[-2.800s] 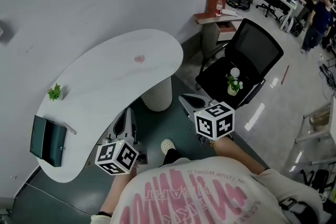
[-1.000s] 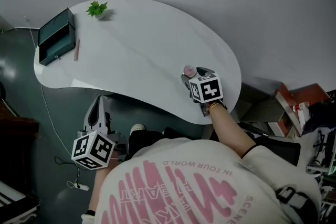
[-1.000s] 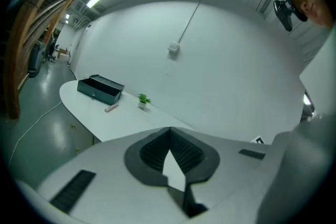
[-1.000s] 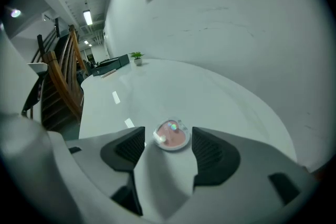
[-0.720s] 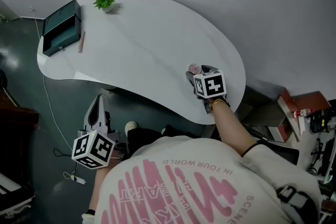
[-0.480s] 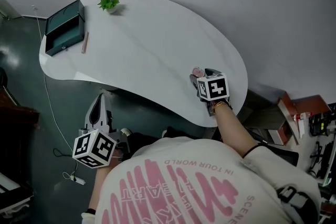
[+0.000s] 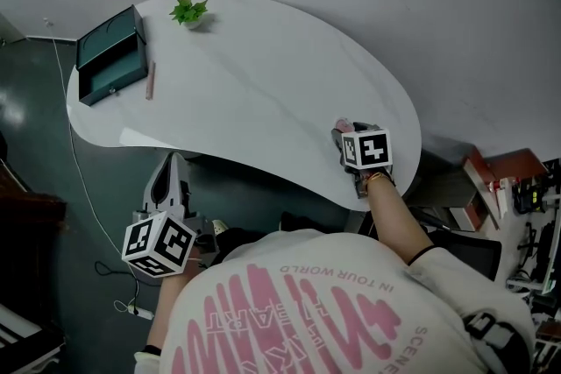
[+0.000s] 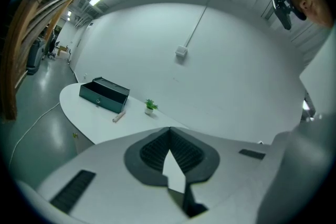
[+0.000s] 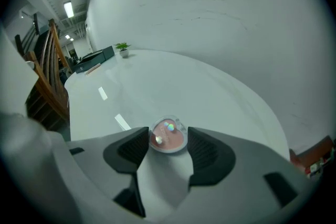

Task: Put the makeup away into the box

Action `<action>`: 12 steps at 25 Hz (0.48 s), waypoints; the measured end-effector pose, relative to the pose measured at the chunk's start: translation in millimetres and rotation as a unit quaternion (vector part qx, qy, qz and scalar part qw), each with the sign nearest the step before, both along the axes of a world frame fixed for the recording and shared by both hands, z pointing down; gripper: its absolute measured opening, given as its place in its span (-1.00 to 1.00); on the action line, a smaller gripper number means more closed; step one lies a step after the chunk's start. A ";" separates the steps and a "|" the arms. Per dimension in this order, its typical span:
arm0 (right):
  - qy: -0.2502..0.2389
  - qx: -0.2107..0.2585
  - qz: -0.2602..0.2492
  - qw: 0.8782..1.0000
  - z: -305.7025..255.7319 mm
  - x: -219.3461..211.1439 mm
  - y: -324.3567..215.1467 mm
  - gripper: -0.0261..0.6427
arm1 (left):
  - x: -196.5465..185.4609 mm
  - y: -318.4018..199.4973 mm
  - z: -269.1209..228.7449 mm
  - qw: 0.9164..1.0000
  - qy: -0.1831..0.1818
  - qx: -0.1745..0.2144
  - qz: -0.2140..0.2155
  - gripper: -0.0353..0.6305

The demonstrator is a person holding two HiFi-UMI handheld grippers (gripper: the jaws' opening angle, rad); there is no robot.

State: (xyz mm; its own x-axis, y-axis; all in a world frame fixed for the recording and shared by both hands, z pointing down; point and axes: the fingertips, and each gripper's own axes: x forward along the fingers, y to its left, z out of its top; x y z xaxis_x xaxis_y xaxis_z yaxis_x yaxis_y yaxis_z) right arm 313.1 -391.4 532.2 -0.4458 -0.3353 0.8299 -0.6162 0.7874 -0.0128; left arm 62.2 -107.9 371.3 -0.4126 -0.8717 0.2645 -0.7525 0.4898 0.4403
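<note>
Closing: the right gripper (image 9: 168, 144) has just been drawing its jaws in, with a blush compact (image 9: 168, 138) between the tips.
Grip: both dark pads meet the compact's clear rim, one on each side, so the right gripper clasps it.
Compact: round, with pink powder under a clear lid, lying flat on the white table (image 7: 263, 74) close to its near right end.
Left gripper (image 8: 169, 136): clenched, ribbed pads pressed together with nothing between them. It is held low beside the table's near edge, over the dark floor (image 7: 96, 179).
Box (image 7: 110, 57): dark teal with its lid up, at the table's far left end, well apart from the compact.
Pink stick (image 7: 150, 79): lying on the table just beside the box.
Potted plant (image 7: 190, 11): small and green, near the wall-side edge, to the right of the box.
</note>
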 end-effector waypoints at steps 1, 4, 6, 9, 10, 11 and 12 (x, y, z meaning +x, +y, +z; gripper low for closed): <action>-0.007 -0.006 0.009 1.000 -2.3 -3.9 3.8 -0.22 | -6.3 1.7 -0.3 1.000 0.001 0.000 0.003 -0.88; -0.030 -0.020 0.020 0.999 -10.6 -24.8 19.5 -0.22 | -23.8 8.8 -1.0 1.000 0.004 -0.001 0.012 -0.88; -0.044 -0.024 0.018 0.999 -16.6 -44.8 33.3 -0.22 | -35.8 16.0 -2.1 1.000 0.005 -0.001 0.017 -0.88; -0.064 -0.033 0.002 0.997 -25.0 -85.0 60.4 -0.22 | -58.2 30.5 -5.1 1.000 0.003 0.002 0.020 -0.88; -0.070 -0.037 -0.005 0.997 -26.9 -99.7 71.7 -0.22 | -66.1 37.0 -5.7 1.000 0.002 0.003 0.019 -0.88; -0.075 -0.042 -0.015 0.996 -28.5 -114.4 84.2 -0.22 | -73.8 44.3 -5.9 1.000 0.001 0.004 0.017 -0.88; -0.078 -0.045 -0.025 0.996 -29.8 -128.8 97.4 -0.22 | -81.3 52.3 -5.8 1.000 0.001 0.005 0.015 -0.88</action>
State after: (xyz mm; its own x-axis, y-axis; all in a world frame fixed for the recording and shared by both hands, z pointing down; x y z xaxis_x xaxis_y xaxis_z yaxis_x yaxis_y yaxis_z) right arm 184.3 -294.1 502.4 -0.5859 -0.2362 0.7752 -0.5607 0.8088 -0.1773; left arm -19.1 -55.6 365.4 -0.3861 -0.8860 0.2569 -0.7655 0.4631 0.4468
